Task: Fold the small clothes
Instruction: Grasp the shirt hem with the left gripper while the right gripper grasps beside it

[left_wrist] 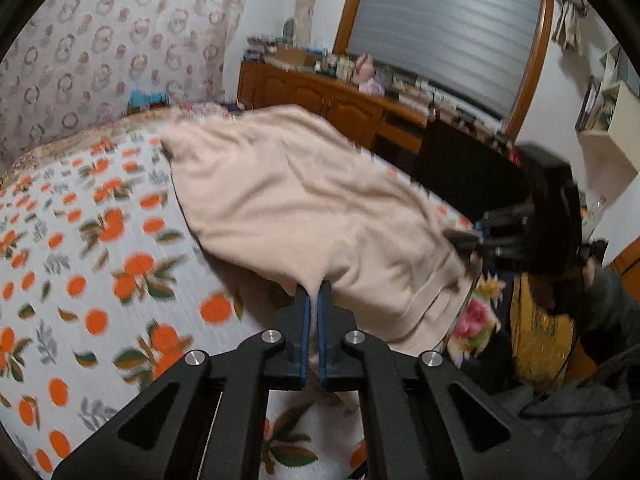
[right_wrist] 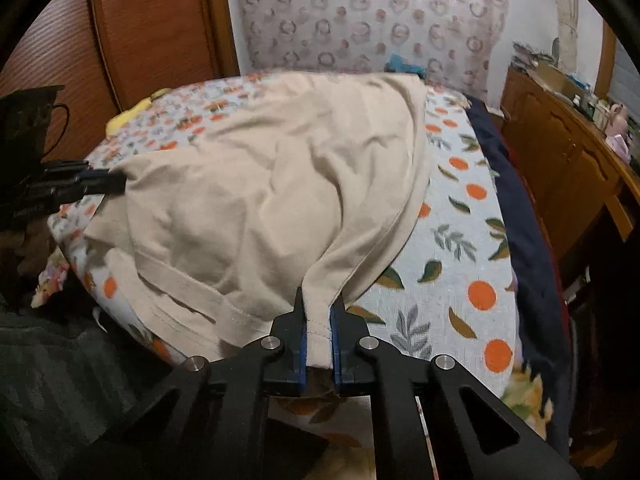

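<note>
Left gripper (left_wrist: 314,292) and right gripper (right_wrist: 318,308) each pinch a near hem corner of the beige garment (left_wrist: 304,196). Held apart like this, probably to spread it flat over the orange-print bedspread (left_wrist: 80,240) for folding.

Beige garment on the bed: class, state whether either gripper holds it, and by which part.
Both hold the beige garment. The left gripper pinches its near edge; the right gripper clamps a stitched hem corner.

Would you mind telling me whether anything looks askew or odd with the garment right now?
Nothing looks damaged. The beige garment is rumpled and partly lifted off the orange-print bedspread, pinched at the hem by the left gripper and the right gripper.
</note>
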Action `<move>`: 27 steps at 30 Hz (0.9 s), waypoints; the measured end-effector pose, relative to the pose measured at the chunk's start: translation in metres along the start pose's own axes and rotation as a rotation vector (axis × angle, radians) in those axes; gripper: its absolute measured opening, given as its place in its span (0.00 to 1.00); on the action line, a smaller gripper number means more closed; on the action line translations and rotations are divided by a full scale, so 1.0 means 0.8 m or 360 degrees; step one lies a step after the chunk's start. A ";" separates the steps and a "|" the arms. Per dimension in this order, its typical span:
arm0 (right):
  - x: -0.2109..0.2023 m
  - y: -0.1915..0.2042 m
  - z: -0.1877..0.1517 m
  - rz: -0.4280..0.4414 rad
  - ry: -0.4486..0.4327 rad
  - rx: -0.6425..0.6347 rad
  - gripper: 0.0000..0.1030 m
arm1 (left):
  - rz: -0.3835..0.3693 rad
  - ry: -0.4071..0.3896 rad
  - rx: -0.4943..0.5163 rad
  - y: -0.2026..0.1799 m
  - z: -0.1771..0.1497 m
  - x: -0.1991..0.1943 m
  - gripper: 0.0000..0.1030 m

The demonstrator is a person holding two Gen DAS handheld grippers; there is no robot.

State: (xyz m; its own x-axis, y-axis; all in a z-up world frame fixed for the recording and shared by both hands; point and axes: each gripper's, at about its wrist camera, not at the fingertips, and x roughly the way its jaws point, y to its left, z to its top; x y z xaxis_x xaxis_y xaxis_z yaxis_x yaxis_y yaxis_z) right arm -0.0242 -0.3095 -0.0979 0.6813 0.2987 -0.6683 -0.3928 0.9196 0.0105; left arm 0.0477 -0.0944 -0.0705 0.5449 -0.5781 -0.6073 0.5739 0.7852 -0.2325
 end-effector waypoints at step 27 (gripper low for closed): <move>0.116 -0.100 0.244 -0.0071 -0.0277 -0.0026 0.07 | 0.0276 -0.0047 -0.0135 0.163 0.204 0.120 0.04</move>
State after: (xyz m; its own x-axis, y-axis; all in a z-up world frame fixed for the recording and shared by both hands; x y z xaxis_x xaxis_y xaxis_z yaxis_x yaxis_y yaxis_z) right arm 0.1908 -0.3054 -0.0157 0.7943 0.2990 -0.5289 -0.3691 0.9289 -0.0292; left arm 0.2747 -0.0842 -0.0353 0.6494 -0.4378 -0.6218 0.4171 0.8888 -0.1901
